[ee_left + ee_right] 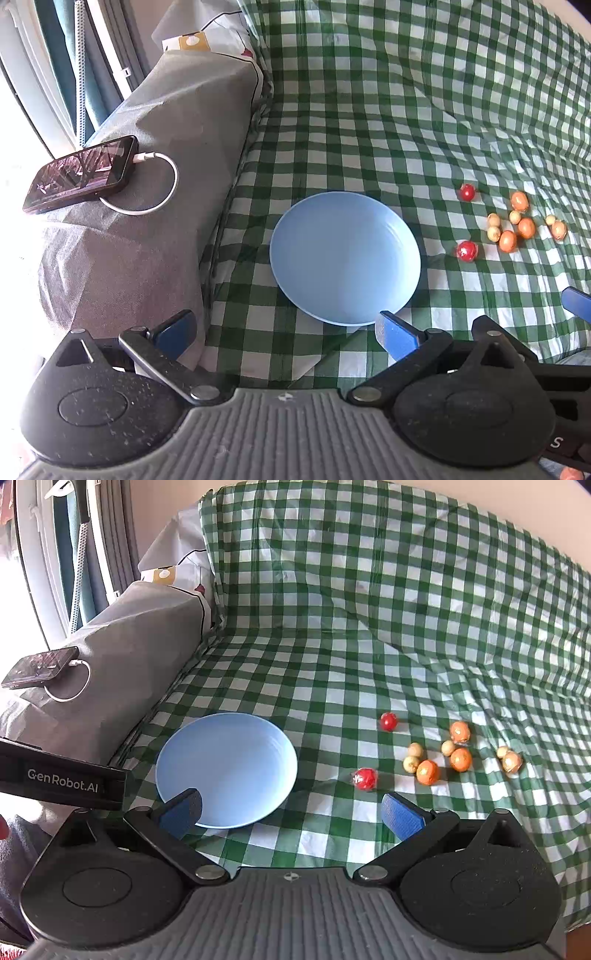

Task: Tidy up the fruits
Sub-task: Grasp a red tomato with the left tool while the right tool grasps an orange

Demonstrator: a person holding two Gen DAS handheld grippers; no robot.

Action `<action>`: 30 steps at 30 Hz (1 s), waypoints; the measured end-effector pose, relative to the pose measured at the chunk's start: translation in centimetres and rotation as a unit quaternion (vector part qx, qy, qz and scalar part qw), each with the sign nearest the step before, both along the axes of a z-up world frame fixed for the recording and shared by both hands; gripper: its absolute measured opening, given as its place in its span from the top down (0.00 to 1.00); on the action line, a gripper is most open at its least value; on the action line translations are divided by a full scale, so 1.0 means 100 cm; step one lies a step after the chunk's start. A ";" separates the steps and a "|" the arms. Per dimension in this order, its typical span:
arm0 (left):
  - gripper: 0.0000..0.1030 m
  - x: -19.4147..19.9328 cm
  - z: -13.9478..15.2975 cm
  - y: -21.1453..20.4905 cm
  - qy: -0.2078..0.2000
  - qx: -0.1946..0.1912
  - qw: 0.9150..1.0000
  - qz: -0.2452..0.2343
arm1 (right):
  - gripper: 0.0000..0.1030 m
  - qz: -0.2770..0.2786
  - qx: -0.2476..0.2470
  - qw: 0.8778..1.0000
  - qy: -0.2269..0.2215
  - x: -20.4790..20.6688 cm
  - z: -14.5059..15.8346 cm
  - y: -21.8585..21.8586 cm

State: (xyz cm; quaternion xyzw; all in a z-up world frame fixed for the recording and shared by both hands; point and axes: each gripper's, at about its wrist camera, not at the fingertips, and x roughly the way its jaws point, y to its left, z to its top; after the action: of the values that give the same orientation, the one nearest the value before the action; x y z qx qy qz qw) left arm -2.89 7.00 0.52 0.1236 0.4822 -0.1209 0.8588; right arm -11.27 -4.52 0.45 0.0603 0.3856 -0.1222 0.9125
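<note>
Left tongs point(284, 332) spread wide, released, holding nothing, hovering over green checked cloth point(369, 129); right tongs point(291, 810) same, wide open and empty. Blue plate point(345, 258) sits just ahead of left tongs, empty, its near rim partly covered by the right blue pad point(397, 338). In the right view the plate point(227, 770) lies ahead-left, near rim behind the left pad. Fruits lie loose on the cloth right of the plate: two red ones point(365, 778), three orange ones point(428, 772), small pale ones point(411, 763), one wrapped pale-orange piece point(512, 761) farthest right. Phone point(79, 173) with white cable point(162, 192) rests on grey cushion point(147, 240), far left. Fruit kinds too small to tell.
</note>
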 end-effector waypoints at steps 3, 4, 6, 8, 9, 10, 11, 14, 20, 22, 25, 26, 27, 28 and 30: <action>0.00 0.002 -0.002 -0.005 0.002 0.011 1.000 0.000 | 0.00 -0.003 0.013 1.000 0.003 -0.001 -0.005 -0.004; 0.00 0.002 -0.003 -0.007 0.003 0.014 1.000 0.000 | 0.00 -0.005 0.016 1.000 0.004 -0.001 -0.006 -0.006; 0.00 0.004 -0.004 -0.013 0.006 0.022 1.000 -0.002 | 0.00 -0.011 0.025 1.000 0.005 -0.001 -0.010 -0.010; 0.00 0.005 -0.006 -0.019 0.005 0.025 1.000 -0.006 | 0.00 -0.018 0.035 0.999 0.005 -0.004 -0.015 -0.015; 0.00 0.006 -0.005 -0.024 0.002 0.022 1.000 -0.009 | 0.00 -0.024 0.044 0.999 0.002 -0.006 -0.018 -0.021; 0.00 0.007 -0.006 -0.029 -0.001 0.017 1.000 -0.013 | 0.00 -0.033 0.052 0.998 -0.001 -0.008 -0.021 -0.028; 0.00 0.007 -0.006 -0.035 -0.006 0.012 1.000 -0.019 | 0.00 -0.044 0.053 0.998 -0.002 -0.011 -0.023 -0.034; 0.00 0.011 -0.014 -0.070 -0.003 0.006 0.998 -0.055 | 0.00 -0.104 0.043 0.994 -0.013 -0.024 -0.031 -0.068; 0.00 0.030 -0.055 -0.165 0.045 -0.008 0.990 -0.137 | 0.00 -0.223 -0.030 0.974 -0.024 -0.040 -0.069 -0.171; 0.00 0.039 -0.078 -0.194 0.058 -0.007 0.987 -0.150 | 0.01 -0.246 -0.042 0.968 -0.033 -0.029 -0.085 -0.213; 0.00 0.052 -0.109 -0.231 0.071 -0.003 0.985 -0.159 | 0.01 -0.282 -0.057 0.957 -0.046 -0.014 -0.106 -0.281; 0.00 0.054 -0.117 -0.241 0.074 -0.002 0.984 -0.160 | 0.01 -0.289 -0.053 0.955 -0.043 -0.008 -0.115 -0.301; 0.00 0.057 -0.125 -0.249 0.076 0.000 0.984 -0.160 | 0.01 -0.295 -0.046 0.954 -0.035 -0.002 -0.125 -0.322; 0.00 0.060 -0.132 -0.255 0.075 0.003 0.984 -0.163 | 0.01 -0.300 -0.035 0.953 -0.024 0.004 -0.137 -0.341; 0.01 0.064 -0.143 -0.266 0.079 0.010 0.983 -0.167 | 0.02 -0.302 -0.024 0.953 -0.005 0.017 -0.158 -0.365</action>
State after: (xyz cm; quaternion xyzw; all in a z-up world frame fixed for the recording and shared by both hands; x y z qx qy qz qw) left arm 3.54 -19.62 -13.81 0.2009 0.5218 -0.2672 0.7848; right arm -9.56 -41.01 -15.32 0.1525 0.3417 -0.4015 0.8359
